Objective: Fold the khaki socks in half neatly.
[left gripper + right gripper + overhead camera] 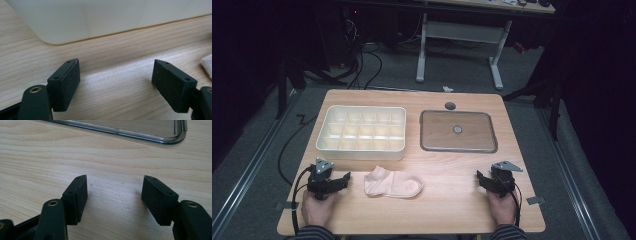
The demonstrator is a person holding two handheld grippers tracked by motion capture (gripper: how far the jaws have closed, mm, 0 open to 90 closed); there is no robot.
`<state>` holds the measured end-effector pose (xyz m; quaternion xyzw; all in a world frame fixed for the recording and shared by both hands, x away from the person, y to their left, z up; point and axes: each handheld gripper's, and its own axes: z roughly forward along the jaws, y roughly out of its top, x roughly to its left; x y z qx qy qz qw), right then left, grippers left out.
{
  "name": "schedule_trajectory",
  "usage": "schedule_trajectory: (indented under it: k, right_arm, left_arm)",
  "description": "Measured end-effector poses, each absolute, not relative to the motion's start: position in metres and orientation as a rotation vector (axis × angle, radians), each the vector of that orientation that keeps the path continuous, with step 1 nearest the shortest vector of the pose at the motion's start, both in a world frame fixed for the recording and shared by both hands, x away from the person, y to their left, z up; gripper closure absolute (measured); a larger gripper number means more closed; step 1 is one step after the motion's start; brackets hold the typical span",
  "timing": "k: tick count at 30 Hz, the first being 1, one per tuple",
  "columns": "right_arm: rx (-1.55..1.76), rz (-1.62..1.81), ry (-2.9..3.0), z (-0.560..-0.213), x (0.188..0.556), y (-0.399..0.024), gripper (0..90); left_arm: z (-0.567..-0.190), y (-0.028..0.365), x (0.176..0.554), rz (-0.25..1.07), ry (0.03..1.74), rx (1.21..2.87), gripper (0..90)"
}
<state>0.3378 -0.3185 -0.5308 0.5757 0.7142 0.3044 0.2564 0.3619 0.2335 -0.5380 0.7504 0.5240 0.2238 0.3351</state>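
Pale sock (393,183) is lying flat on the wooden table (452,205), between both grippers, nearer the left. Left gripper (346,178) is resting released, jaws apart over bare wood, just beside the sock. Right gripper (480,177) likewise released, empty. Divided white tray (361,149) is sitting behind the sock; lidded container (458,148), possibly glass, beside it.

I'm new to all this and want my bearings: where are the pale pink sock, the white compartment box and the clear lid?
pale pink sock (393,183), high view, middle of its foot.
white plastic compartment box (360,151), high view, near wall.
clear rectangular lid (432,131), high view, left part of its flat pane.
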Motion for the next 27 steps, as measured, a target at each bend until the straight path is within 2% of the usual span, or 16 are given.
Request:
schedule_trajectory:
  k: [10,12,17,27]
  right_arm:
    - [1.562,0.828,1.939,-0.531,0.338,-0.319,38.8]
    - [1.545,0.833,1.944,-0.530,0.336,-0.317,46.8]
    - [1.541,0.831,1.959,-0.529,0.335,-0.314,53.2]
    - [1.498,0.964,1.973,-0.522,0.323,-0.286,52.9]
  left_arm:
    - [-0.538,0.234,0.362,0.579,1.365,1.960,23.0]
    - [-0.537,0.235,0.361,0.578,1.361,1.959,25.5]
    - [-0.535,0.238,0.359,0.519,1.359,1.927,30.9]
    - [-0.523,0.227,0.343,0.426,1.279,1.886,33.7]
